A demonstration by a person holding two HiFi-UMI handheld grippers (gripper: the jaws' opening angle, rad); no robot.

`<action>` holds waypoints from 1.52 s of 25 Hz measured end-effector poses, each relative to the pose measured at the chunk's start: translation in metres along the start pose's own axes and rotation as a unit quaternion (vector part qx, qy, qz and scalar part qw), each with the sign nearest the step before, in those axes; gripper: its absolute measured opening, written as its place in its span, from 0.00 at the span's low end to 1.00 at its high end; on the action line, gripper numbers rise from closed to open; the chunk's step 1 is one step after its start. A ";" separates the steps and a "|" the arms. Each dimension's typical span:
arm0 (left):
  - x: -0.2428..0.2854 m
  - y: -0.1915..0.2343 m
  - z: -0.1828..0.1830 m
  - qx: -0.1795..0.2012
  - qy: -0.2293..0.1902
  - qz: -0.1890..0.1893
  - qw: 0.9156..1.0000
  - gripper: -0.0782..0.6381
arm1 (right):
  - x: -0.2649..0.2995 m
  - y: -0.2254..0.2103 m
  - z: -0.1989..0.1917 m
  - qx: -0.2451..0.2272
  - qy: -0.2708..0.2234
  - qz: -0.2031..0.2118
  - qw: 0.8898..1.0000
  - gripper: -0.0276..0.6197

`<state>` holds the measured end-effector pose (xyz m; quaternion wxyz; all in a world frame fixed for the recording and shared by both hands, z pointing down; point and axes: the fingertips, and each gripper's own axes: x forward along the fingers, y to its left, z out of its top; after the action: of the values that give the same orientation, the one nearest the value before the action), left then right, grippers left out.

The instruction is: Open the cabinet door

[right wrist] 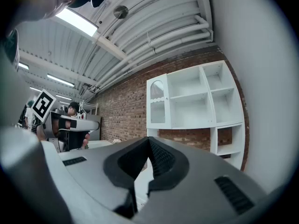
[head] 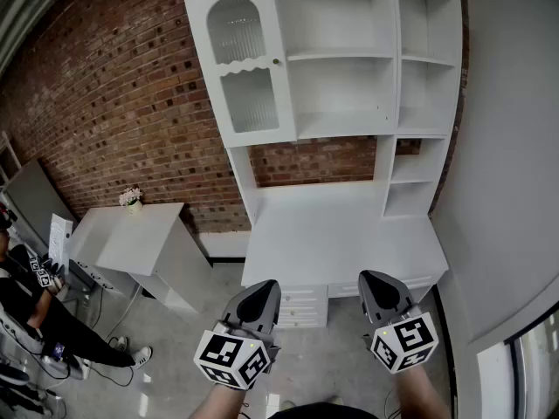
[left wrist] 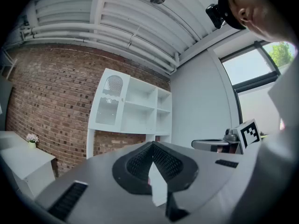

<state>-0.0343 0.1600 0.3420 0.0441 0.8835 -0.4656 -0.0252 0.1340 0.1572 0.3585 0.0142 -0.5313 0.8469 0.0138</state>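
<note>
The left hand-held gripper (head: 260,290) and right hand-held gripper (head: 376,279) hover with jaws together and empty, well apart from the closed cabinet door (head: 241,68). The approach seems not yet begun; next, one gripper likely needs to reach the door's knob (head: 277,61).

Grey left claw (head: 265,286), right claw (head: 372,277), black-white marker cubes (head: 231,359)
</note>
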 end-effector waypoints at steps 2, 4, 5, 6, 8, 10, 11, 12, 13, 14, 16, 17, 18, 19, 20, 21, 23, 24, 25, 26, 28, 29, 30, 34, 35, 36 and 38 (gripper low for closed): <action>0.001 0.000 0.000 0.000 0.000 0.001 1.000 0.12 | 0.001 0.001 -0.001 -0.002 0.001 0.003 1.000 0.05; 0.002 -0.001 -0.001 0.000 -0.001 0.003 1.000 0.12 | 0.000 0.000 -0.003 -0.003 0.002 0.006 1.000 0.05; 0.003 -0.002 -0.001 -0.001 -0.001 0.004 1.000 0.12 | 0.000 -0.001 -0.003 -0.004 0.003 0.007 1.000 0.05; 0.004 -0.003 -0.001 -0.001 -0.001 0.005 1.000 0.12 | -0.001 -0.002 -0.003 -0.005 0.004 0.007 1.000 0.05; 0.006 -0.005 -0.003 -0.001 -0.002 0.007 1.000 0.12 | -0.002 -0.006 -0.006 -0.008 0.005 0.009 1.000 0.05; 0.009 -0.007 -0.006 -0.002 0.000 0.009 1.000 0.12 | -0.003 -0.010 -0.008 -0.008 0.006 0.008 1.000 0.05; 0.010 -0.008 -0.007 -0.003 0.001 0.009 1.000 0.12 | -0.004 -0.012 -0.008 -0.007 0.006 0.007 1.000 0.05; 0.011 -0.010 -0.008 -0.003 0.003 0.009 1.000 0.12 | -0.006 -0.013 -0.007 -0.003 0.004 0.007 1.000 0.05; 0.011 -0.012 -0.007 -0.003 0.005 0.008 1.000 0.12 | -0.008 -0.015 -0.005 0.003 0.002 0.008 1.000 0.05; 0.011 -0.015 -0.006 -0.002 0.006 0.007 1.000 0.12 | -0.011 -0.017 -0.001 0.008 -0.001 0.008 1.000 0.05; 0.012 -0.020 0.001 -0.001 0.004 0.007 1.000 0.12 | -0.017 -0.021 0.009 0.015 -0.008 0.008 1.000 0.05; 0.013 -0.021 0.004 0.001 0.002 0.007 1.000 0.12 | -0.019 -0.023 0.013 0.017 -0.013 0.009 1.000 0.05; 0.014 -0.021 0.006 0.003 0.001 0.008 1.000 0.12 | -0.021 -0.025 0.016 0.020 -0.016 0.011 1.000 0.05; 0.017 -0.021 0.007 0.005 0.001 0.010 1.000 0.12 | -0.022 -0.027 0.016 0.024 -0.018 0.012 0.999 0.05; 0.019 -0.021 0.007 0.007 0.003 0.012 1.000 0.12 | -0.024 -0.029 0.015 0.027 -0.018 0.014 0.999 0.05; 0.021 -0.022 0.005 0.008 0.004 0.014 1.000 0.12 | -0.026 -0.032 0.012 0.031 -0.017 0.016 0.999 0.05; 0.025 -0.024 0.003 0.011 0.007 0.021 1.000 0.12 | -0.031 -0.038 0.006 0.037 -0.015 0.020 0.999 0.05; 0.027 -0.025 0.002 0.013 0.007 0.024 1.000 0.12 | -0.033 -0.041 0.004 0.041 -0.015 0.022 0.999 0.05; 0.029 -0.025 0.002 0.015 0.007 0.028 0.999 0.12 | -0.034 -0.045 0.003 0.046 -0.016 0.024 0.999 0.05; 0.030 -0.026 0.002 0.017 0.006 0.031 0.999 0.12 | -0.034 -0.048 0.001 0.050 -0.017 0.026 0.998 0.05; 0.032 -0.026 0.001 0.022 0.006 0.036 0.999 0.12 | -0.033 -0.052 -0.003 0.057 -0.018 0.030 0.998 0.05; 0.033 -0.026 0.001 0.024 0.006 0.038 0.999 0.12 | -0.032 -0.052 -0.006 0.059 -0.018 0.033 0.998 0.05; 0.035 -0.025 0.001 0.025 0.006 0.041 0.999 0.12 | -0.031 -0.052 -0.008 0.060 -0.018 0.037 0.997 0.05; 0.043 -0.018 -0.002 0.027 0.001 0.046 0.999 0.12 | -0.023 -0.058 -0.011 0.059 -0.022 0.037 0.997 0.05; 0.045 -0.015 -0.002 0.027 -0.001 0.046 0.999 0.12 | -0.020 -0.060 -0.012 0.059 -0.024 0.034 0.997 0.05; 0.048 -0.011 -0.002 0.026 -0.003 0.047 0.999 0.12 | -0.016 -0.061 -0.012 0.059 -0.024 0.031 0.998 0.05; 0.055 -0.002 -0.002 0.024 -0.004 0.045 0.999 0.12 | -0.005 -0.062 -0.013 0.057 -0.021 0.029 0.998 0.05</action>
<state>-0.0012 0.1155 0.3441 0.0218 0.8625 -0.5053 -0.0158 0.1913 0.1340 0.3716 0.0622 -0.5043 0.8610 -0.0232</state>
